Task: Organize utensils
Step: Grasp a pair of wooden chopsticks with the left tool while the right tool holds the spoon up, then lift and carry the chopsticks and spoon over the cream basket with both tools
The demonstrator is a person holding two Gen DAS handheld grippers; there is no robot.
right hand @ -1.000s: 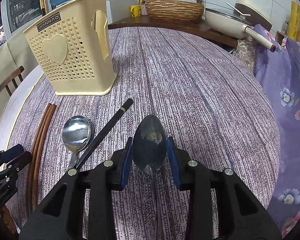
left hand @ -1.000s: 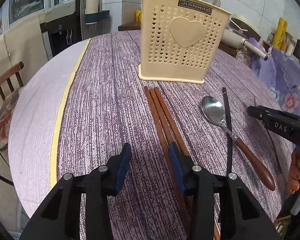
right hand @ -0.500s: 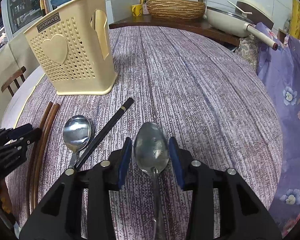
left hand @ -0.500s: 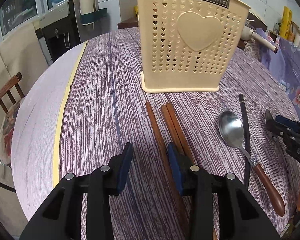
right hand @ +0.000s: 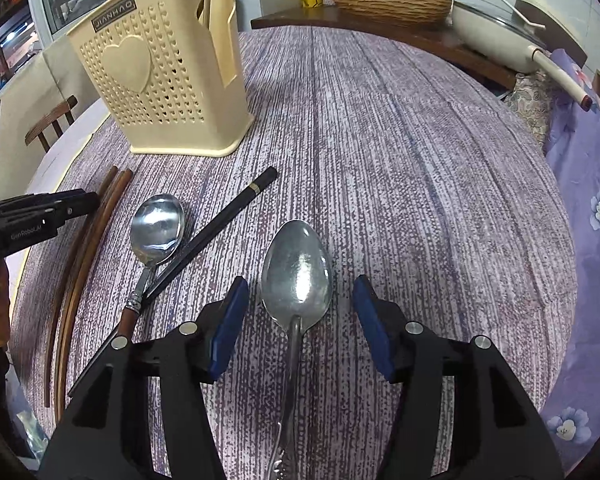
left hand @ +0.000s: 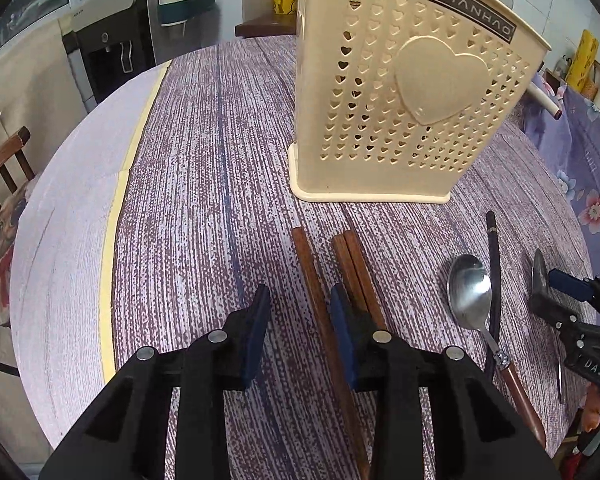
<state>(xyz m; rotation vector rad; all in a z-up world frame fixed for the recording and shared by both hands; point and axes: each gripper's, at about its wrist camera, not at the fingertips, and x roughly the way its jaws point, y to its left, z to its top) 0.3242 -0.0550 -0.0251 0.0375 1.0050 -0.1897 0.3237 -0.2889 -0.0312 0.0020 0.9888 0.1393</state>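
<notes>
My right gripper (right hand: 298,322) stood released around metal spoon (right hand: 297,266); left gripper (left hand: 300,322) released, one brown chopstick (left hand: 314,292) between pads.

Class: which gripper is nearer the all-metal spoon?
Right. The right gripper straddles the metal spoon, jaws open; the left gripper sits over the brown chopsticks.

On the bench (right hand: 400,128): three brown chopsticks (left hand: 320,300), one black chopstick (right hand: 220,228), two metal spoons (right hand: 158,224), one cream utensil basket (right hand: 160,72), two tongs (right hand: 300,328).
</notes>
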